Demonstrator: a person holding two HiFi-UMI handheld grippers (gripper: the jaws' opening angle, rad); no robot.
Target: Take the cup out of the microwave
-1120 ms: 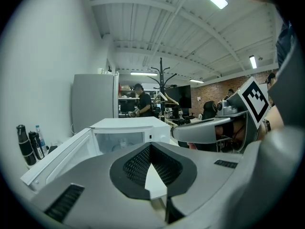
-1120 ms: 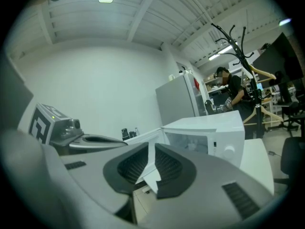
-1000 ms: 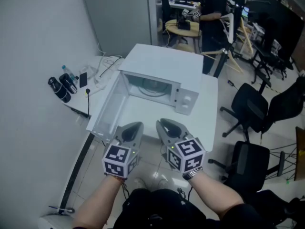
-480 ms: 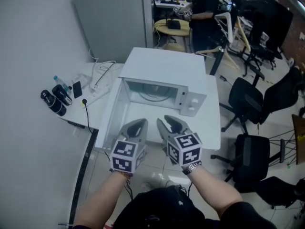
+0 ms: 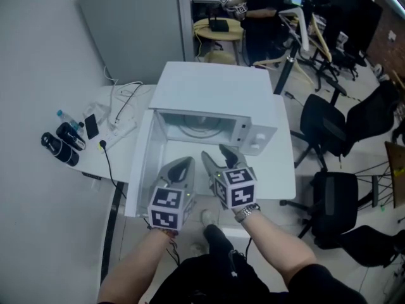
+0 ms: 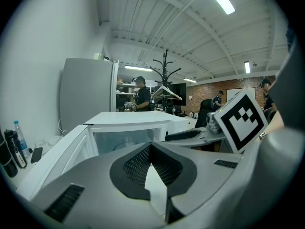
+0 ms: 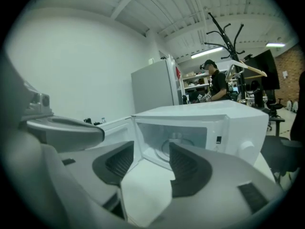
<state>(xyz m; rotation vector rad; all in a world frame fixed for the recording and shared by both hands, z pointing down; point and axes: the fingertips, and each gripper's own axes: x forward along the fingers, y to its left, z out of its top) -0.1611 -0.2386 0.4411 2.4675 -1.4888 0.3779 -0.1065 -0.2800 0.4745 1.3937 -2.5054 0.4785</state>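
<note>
The white microwave (image 5: 215, 90) stands on a white table (image 5: 281, 176), its door (image 5: 147, 163) swung open to the left. In the right gripper view a clear cup (image 7: 177, 140) stands on the turntable inside; it shows only faintly in the left gripper view. Both grippers hover side by side just before the opening. My left gripper (image 5: 182, 166) (image 6: 150, 146) is shut, tips meeting, nothing held. My right gripper (image 5: 221, 157) (image 7: 151, 152) has its jaws opening, with nothing between them, pointed at the cavity.
Dark bottles (image 5: 60, 141), a phone (image 5: 92, 125) and cables (image 5: 123, 100) lie on the table's left part. A grey cabinet (image 5: 133, 24) stands behind. Office chairs (image 5: 329, 125) crowd the right side. A person (image 5: 262, 11) works at the back.
Both grippers have moved forward and down toward the microwave's opening. The right gripper's jaws, shut before, have spread apart.
</note>
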